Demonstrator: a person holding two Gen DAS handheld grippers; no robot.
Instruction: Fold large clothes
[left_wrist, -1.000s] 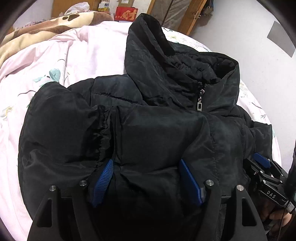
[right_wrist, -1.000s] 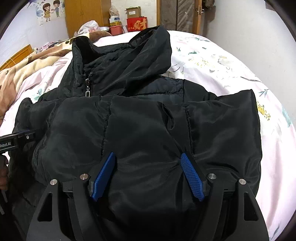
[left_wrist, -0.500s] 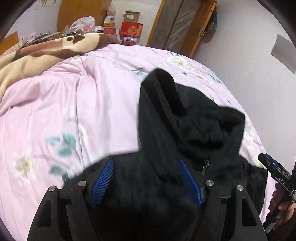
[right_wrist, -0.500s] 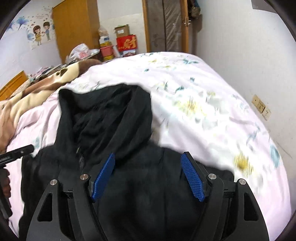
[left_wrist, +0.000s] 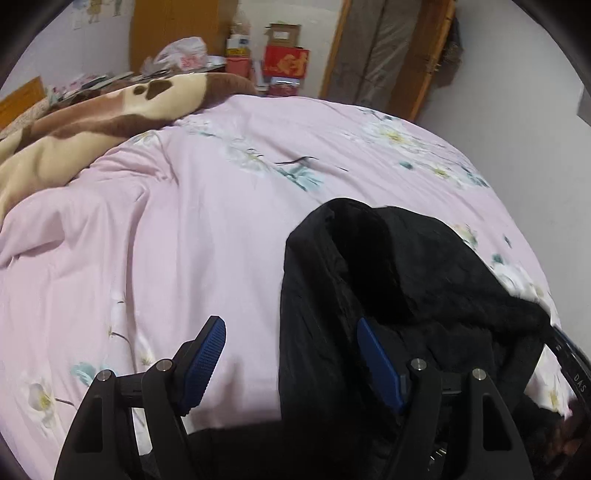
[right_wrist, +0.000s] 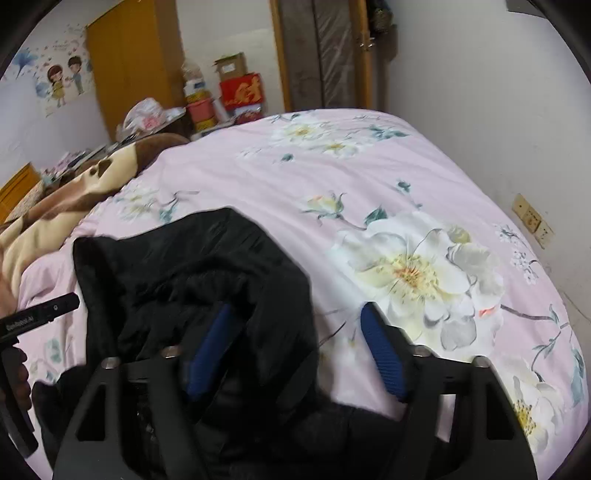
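1. Two handheld black two-finger grippers with blue ribbed pads work over a bed covered by a pink sheet printed with pale flowers (left_wrist: 184, 221).
2. One black padded hooded jacket (left_wrist: 406, 280) sits low in both views. It fills the lower right of the left wrist view and the lower left of the right wrist view (right_wrist: 184, 266).
3. A second ago the jacket filled both views, and its puffy body bulged between each pair of pads. Now much more bare sheet shows. The hood, which was far up the frame, is close above the pads.
4. The left gripper (left_wrist: 293, 365) has its jaws apart, narrowed only slightly. Its left pad (left_wrist: 205, 362) stands over bare sheet. Its right pad (left_wrist: 380, 365) overlaps the jacket's edge. No clamp on the cloth shows.
5. The right gripper (right_wrist: 297, 350) has just been closing its jaws, which are not yet together. A fold of jacket lies between them. The blurred left pad (right_wrist: 210, 347) is in the cloth and the right pad (right_wrist: 384, 354) is over the sheet.
6. This likely means the lower half has been carried towards the hood, which would be one fold nearly laid. Whether the hem sits square cannot be seen.
7. A brown and cream fleece blanket (left_wrist: 74, 122) lies bunched at the upper left, well apart from the jacket.
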